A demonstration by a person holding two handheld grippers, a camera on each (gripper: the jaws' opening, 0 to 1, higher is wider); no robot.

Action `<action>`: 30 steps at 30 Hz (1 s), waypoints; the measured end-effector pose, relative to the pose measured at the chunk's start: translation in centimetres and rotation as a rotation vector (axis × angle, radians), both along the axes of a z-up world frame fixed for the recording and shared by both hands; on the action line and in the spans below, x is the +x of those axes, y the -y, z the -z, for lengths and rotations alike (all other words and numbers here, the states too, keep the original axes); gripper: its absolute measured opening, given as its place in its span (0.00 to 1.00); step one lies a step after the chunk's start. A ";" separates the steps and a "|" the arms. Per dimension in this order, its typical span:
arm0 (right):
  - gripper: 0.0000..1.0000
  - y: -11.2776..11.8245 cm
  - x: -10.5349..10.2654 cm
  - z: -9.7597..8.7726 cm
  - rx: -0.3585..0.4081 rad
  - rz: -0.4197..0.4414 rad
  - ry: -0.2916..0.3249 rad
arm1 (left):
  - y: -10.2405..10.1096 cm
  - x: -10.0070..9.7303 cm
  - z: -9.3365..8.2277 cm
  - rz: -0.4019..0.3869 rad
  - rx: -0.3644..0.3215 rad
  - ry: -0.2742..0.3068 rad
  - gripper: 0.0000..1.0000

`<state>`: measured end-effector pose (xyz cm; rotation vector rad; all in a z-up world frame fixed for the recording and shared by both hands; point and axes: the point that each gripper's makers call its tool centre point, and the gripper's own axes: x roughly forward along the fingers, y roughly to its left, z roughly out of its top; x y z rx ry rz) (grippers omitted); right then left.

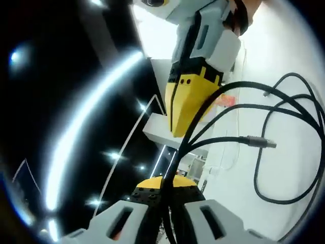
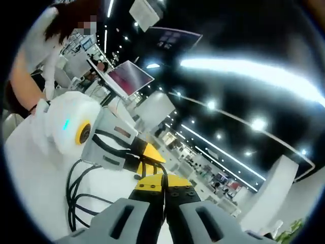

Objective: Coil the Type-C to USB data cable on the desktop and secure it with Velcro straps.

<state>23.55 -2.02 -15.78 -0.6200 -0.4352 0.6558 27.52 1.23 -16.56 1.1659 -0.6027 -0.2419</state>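
Both tools [image 1: 165, 185] [image 2: 162, 183] clamped on black cable [image 1: 264, 109], loops above white desktop [image 1: 284, 56].

A thin black rubber data cable [image 1: 284, 109] hangs in loose loops above the white desktop [image 1: 284, 168], its silver plug [image 1: 261, 143] free.

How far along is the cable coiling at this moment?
Partly done: the black cable already hangs in several loops. In hand: both the left gripper and the right gripper pinch the gathered strands, lifted off the white desk. Left: tucking the loose plug and strapping; I see no strap.
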 end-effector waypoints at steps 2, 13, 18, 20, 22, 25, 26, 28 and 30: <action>0.01 0.4 0.4 -0.2 0.084 -0.017 -0.053 | -0.4 0.1 -0.1 -0.021 -0.002 0.006 0.04; 0.45 -0.4 -0.2 0.7 0.302 -0.367 -0.408 | -1.1 -0.4 -0.6 -0.059 -0.016 0.042 0.04; 0.50 -0.8 1.4 2.4 0.223 -0.252 -0.381 | -0.4 -0.9 -0.6 -0.071 0.028 0.076 0.04; 0.45 -0.5 1.5 2.5 0.213 -0.237 -0.380 | -0.2 -0.9 -0.4 -0.080 0.045 0.082 0.04; 0.36 -0.4 1.3 2.0 0.224 -0.234 -0.366 | 0.4 -1.2 -0.3 -0.067 0.078 0.104 0.04; 0.31 -0.5 1.2 1.3 0.257 -0.250 -0.371 | 1.1 -1.5 0.1 -0.050 0.106 0.116 0.04; 0.31 -0.5 1.3 1.5 0.257 -0.240 -0.382 | 1.3 -1.5 0.1 -0.052 0.108 0.116 0.04; 0.29 -0.6 1.6 2.0 0.230 -0.219 -0.381 | 1.4 -1.6 0.2 -0.070 0.129 0.120 0.04; 0.27 -0.4 1.8 2.4 0.210 -0.200 -0.366 | 1.5 -1.7 0.3 -0.068 0.139 0.122 0.04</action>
